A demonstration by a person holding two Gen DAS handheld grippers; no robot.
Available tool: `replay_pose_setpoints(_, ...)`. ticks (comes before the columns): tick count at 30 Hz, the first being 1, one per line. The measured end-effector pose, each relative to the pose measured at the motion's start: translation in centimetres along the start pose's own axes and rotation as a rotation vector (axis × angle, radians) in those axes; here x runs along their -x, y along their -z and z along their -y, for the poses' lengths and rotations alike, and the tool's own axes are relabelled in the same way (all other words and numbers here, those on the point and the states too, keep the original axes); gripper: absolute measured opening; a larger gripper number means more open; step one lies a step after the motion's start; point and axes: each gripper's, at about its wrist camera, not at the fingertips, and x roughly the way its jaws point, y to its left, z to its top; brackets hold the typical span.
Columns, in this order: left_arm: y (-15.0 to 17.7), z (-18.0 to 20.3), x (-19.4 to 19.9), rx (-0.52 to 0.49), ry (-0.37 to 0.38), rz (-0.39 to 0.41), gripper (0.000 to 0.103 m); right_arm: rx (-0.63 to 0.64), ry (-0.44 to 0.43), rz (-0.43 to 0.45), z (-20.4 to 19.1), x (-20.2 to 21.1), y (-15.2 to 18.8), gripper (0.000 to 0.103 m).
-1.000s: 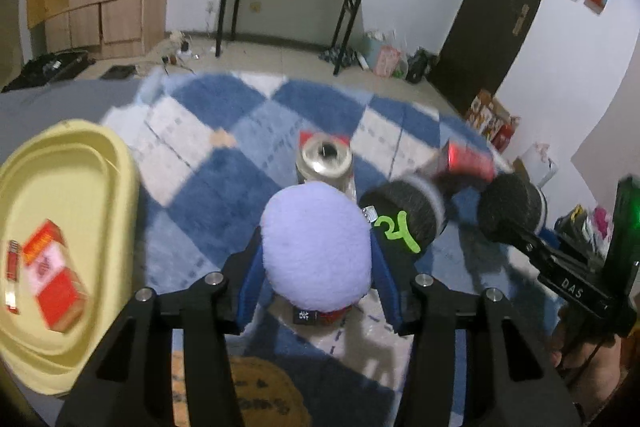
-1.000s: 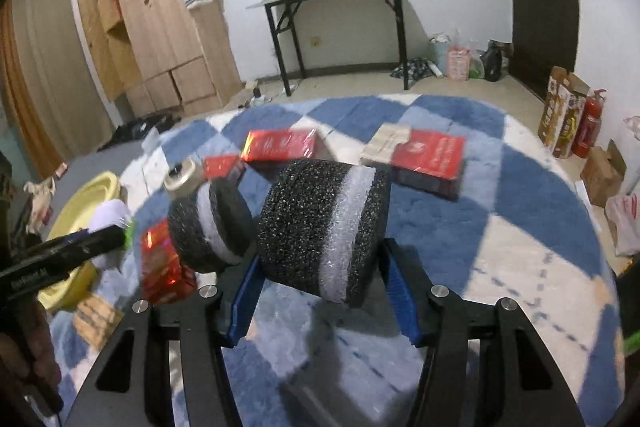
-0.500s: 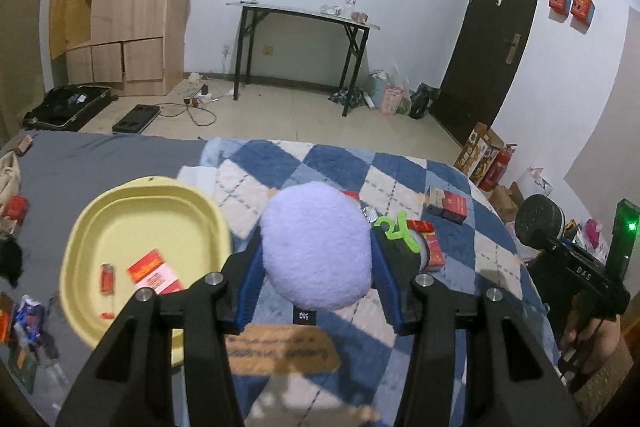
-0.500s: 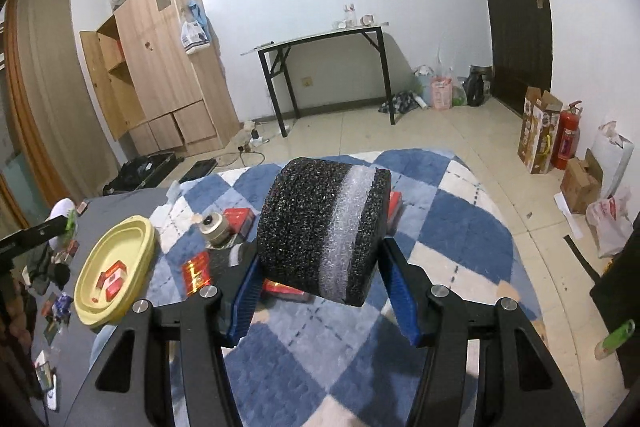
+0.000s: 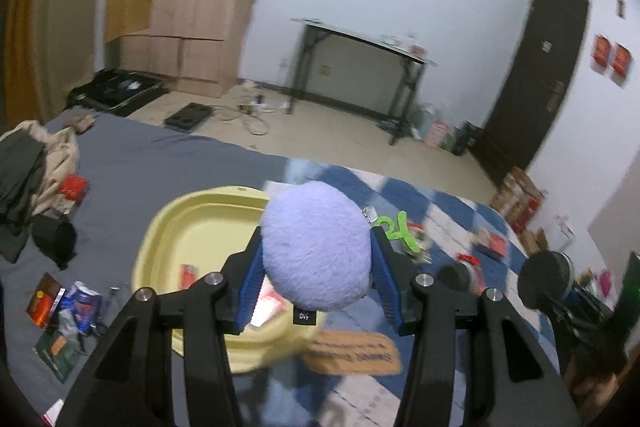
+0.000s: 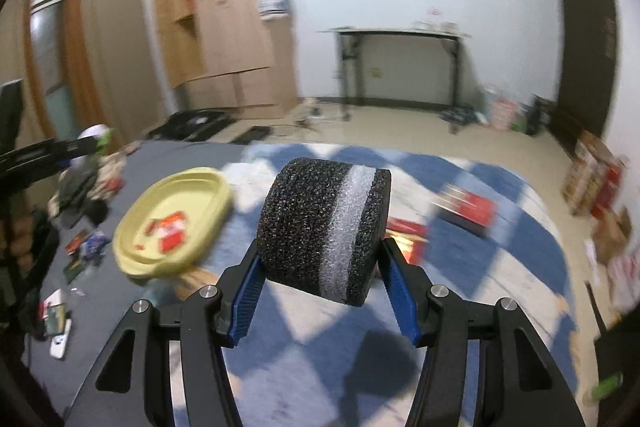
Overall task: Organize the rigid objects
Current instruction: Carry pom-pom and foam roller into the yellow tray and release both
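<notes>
Left gripper (image 5: 316,267): fingers clamped on a lilac plush ball (image 5: 316,247), held above the near rim of the yellow tray (image 5: 192,223).
Right gripper (image 6: 322,267): fingers clamped on a black foam roll (image 6: 316,223) with 1 white band, held above the blue checked rug (image 6: 520,259).
Change since earlier: both grippers have risen and pulled back; the rug items that filled the views now look small and far below. The left view has swung over the tray.
Tray contents: 1 red-and-white packet (image 6: 172,227) and a small red item.
Edges: tray sits where grey sheet (image 5: 160,163) meets rug.
Open room: bare rug ahead of the right gripper; red boxes (image 6: 464,207) lie further off.
</notes>
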Motion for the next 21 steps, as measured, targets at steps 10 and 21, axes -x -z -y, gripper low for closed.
replay_pose_setpoints(10,-0.6,-9.2,-8.8,0.108,-0.112,-0.104,0.052,0.181,-0.219,-0.112,-12.9,-13.6,-4.4,0.056)
replay_pose_setpoints(21,2.4,-14.1,-19.0,0.101,-0.121,-0.282,0.052,0.340,-0.235,-0.258,-19.5,-28.1,-5.6,0.056)
